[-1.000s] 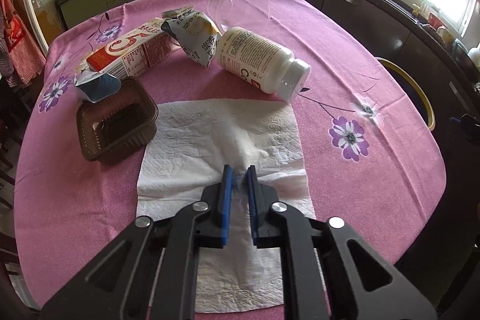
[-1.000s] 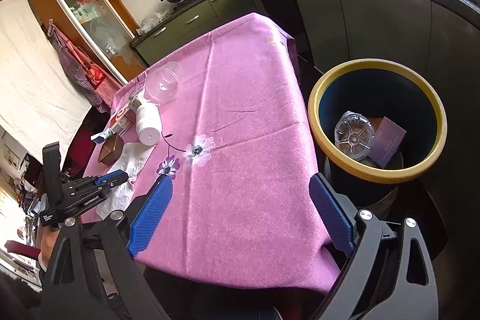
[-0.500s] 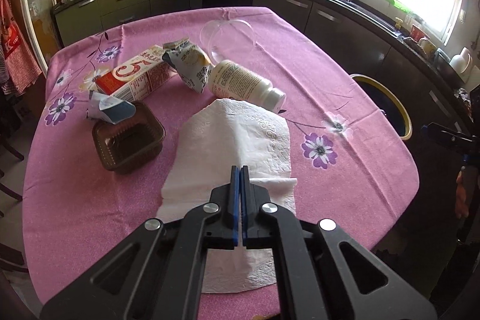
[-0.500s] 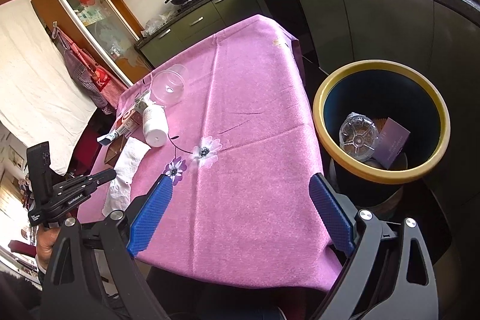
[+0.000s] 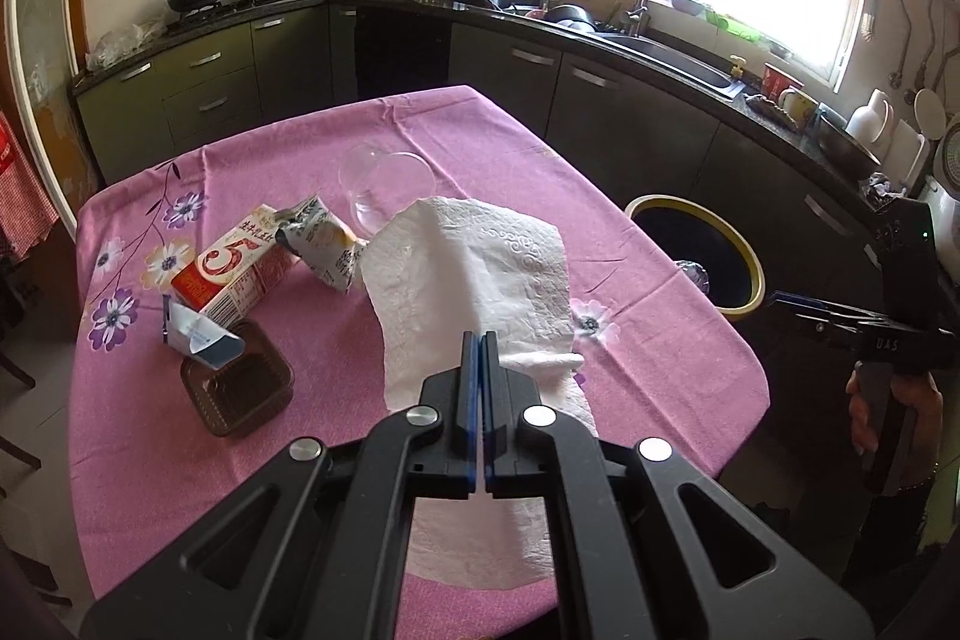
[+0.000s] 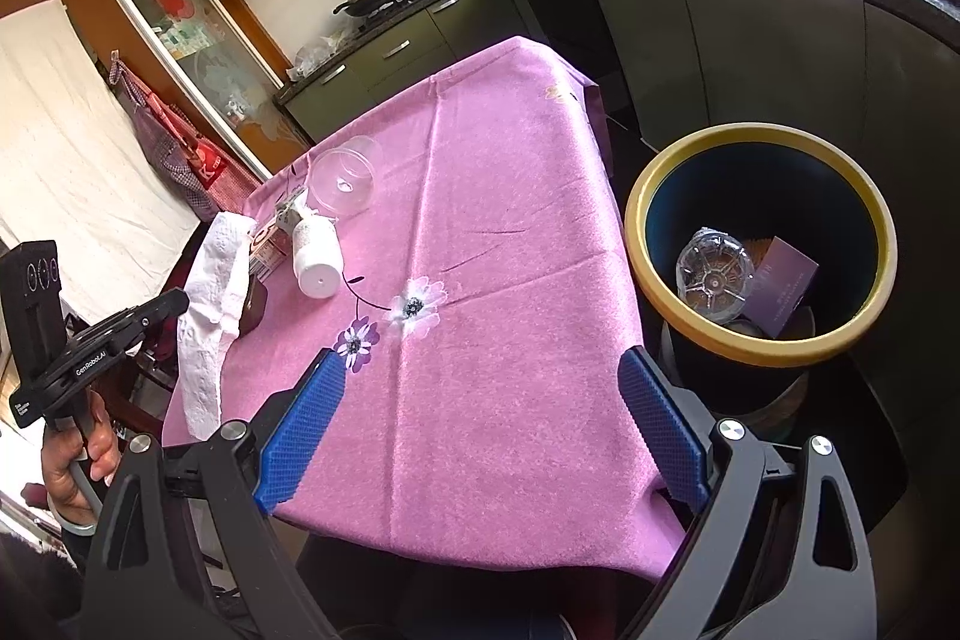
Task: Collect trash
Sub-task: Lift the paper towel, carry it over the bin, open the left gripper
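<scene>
The left gripper is observed pressed together on a white paper towel, which is pinched near its middle and hangs lengthwise from the jaws, its lower end draped at the near table edge. The yellow-rimmed bin is located ahead and to the right of that gripper, beyond the table corner. The right gripper, found spread and empty, is judged nearer the bin.

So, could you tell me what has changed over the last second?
The left gripper closed on the paper towel and lifted it off the table. The right gripper stayed open and still; carton, bottle and bin are unmoved.
</scene>
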Demonstrator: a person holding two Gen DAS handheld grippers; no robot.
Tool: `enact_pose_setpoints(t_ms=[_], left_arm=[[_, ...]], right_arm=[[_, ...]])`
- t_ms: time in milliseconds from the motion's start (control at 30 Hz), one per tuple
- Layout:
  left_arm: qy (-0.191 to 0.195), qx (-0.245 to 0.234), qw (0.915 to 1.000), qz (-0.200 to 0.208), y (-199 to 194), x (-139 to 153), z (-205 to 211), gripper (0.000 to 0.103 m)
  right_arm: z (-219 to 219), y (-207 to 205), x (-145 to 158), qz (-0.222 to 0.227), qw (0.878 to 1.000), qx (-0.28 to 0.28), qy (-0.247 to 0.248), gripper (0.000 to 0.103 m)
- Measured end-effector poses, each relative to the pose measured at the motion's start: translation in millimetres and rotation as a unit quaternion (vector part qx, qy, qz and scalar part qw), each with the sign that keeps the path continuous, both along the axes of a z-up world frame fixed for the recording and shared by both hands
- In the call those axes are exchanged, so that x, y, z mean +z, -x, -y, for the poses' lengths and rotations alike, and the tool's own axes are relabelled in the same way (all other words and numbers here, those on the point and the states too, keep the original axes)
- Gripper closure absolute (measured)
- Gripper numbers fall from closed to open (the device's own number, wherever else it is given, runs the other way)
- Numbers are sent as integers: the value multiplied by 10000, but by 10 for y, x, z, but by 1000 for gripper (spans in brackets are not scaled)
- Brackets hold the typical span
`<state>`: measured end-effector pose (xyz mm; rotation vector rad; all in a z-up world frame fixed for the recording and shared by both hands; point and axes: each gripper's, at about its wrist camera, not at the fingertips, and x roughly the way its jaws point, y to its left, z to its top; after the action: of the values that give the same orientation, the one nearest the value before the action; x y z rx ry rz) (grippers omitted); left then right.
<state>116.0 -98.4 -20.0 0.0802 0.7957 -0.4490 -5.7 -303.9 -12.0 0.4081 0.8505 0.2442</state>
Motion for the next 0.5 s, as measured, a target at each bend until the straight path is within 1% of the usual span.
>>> enact_pose_setpoints(t_ms=[233,367,500], left_arm=[[-26,-471,9988,122,-81,151,357,102],[-34,-842,9964,118,-217,224,703,102],[-70,-1257,9920,80,-391,251,1142,102]], right_arm=[[229,91,61,117,9996,-264,-38,12],[470,135,38,132,9984,-546,-97,12],[744,188,-2,140,9961,-846,-223,12]])
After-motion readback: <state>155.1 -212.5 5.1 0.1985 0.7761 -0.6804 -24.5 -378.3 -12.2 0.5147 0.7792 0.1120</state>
